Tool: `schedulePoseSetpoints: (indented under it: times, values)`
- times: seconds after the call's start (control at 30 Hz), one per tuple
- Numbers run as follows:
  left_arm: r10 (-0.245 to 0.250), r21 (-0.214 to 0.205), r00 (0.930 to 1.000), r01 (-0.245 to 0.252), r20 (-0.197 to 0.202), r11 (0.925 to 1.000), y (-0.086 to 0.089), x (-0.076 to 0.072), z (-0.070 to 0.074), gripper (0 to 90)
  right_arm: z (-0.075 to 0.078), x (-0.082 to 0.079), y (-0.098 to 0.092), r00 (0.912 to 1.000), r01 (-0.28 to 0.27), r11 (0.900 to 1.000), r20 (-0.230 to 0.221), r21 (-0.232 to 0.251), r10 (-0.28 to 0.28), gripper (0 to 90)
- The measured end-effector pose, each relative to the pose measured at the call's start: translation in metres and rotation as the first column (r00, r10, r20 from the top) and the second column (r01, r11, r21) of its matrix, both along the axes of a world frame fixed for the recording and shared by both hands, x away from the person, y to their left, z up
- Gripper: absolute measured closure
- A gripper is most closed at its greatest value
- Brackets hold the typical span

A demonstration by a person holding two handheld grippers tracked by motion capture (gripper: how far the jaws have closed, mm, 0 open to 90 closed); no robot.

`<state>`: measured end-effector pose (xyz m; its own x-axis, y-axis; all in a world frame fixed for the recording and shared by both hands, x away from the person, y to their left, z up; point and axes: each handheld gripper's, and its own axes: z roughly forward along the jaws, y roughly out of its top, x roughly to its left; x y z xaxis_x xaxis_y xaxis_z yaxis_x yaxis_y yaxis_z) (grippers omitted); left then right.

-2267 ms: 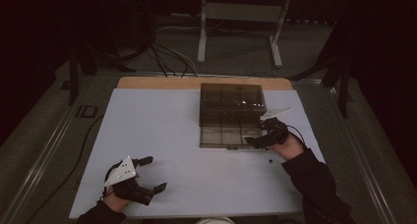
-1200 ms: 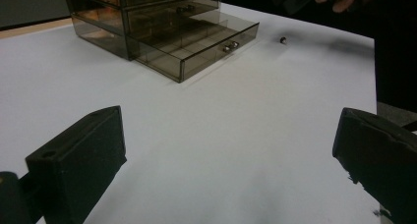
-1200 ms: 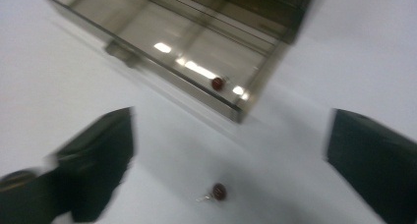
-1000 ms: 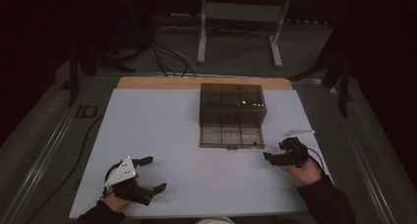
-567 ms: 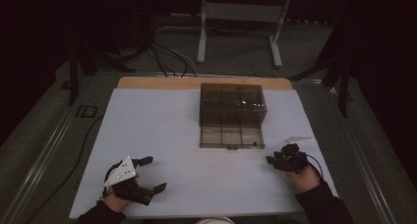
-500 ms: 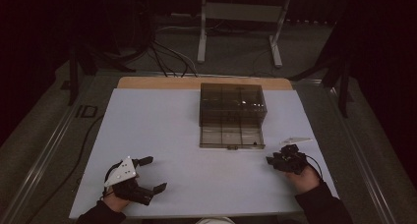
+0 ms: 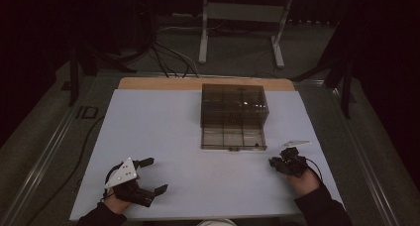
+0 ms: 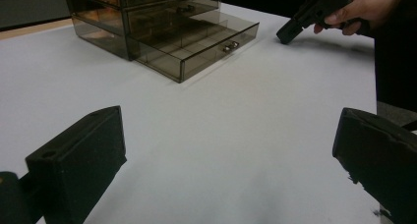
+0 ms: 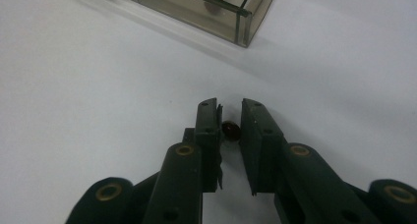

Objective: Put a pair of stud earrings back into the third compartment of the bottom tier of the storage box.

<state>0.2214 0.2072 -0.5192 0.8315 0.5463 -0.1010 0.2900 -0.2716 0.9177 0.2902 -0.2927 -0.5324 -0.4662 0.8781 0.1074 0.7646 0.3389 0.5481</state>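
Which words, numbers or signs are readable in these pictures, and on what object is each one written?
"ID": dark letters on the floor strip left of the table.
Nothing readable on the smoky plastic drawer box, its open drawer, or either gripper.

Left claw (image 7: 148, 175) gapes; right claw (image 9: 229, 117) (just closing) nearly shut.

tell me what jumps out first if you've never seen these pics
A smoky see-through drawer box sits at the middle-far part of the white table, its bottom drawer pulled out toward the person. Near the table's right edge the right gripper has just been closing, with a small dark red bead between its jaws. The left gripper rests open at the near left.
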Motion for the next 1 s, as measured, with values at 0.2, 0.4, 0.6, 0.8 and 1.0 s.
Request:
schedulePoseSetpoints:
  times: [0.2, 0.4, 0.6, 0.8, 1.0]
  values:
    - [0.0, 0.0, 1.0, 0.0, 0.0, 1.0, 0.0, 0.0, 0.0, 0.7, 0.001, 0.0, 0.001, 1.0, -0.008, 0.9999, 0.0, -0.007, 0.008, 79.0]
    - [0.0, 0.0, 1.0, 0.0, 0.0, 1.0, 0.0, 0.0, 0.0, 0.7, 0.005, -0.001, 0.0, 0.9998, -0.015, 0.9999, 0.01, -0.003, 0.015, 78.9]
    - [0.0, 0.0, 1.0, 0.0, 0.0, 1.0, 0.0, 0.0, 0.0, 0.7, 0.012, -0.002, 0.001, 0.9992, -0.029, 0.9996, 0.026, 0.001, 0.029, 78.9]
    - [0.0, -0.002, 1.0, 0.0, -0.001, 1.0, 0.0, 0.0, 0.0, 0.8, 0.016, -0.001, 0.004, 0.9981, -0.049, 0.9988, 0.037, 0.0, 0.049, 79.0]
    - [0.0, -0.003, 1.0, 0.0, -0.003, 1.0, 0.0, 0.0, 0.0, 0.8, 0.023, 0.004, 0.009, 0.9963, -0.07, 0.9975, 0.051, -0.009, 0.07, 79.0]
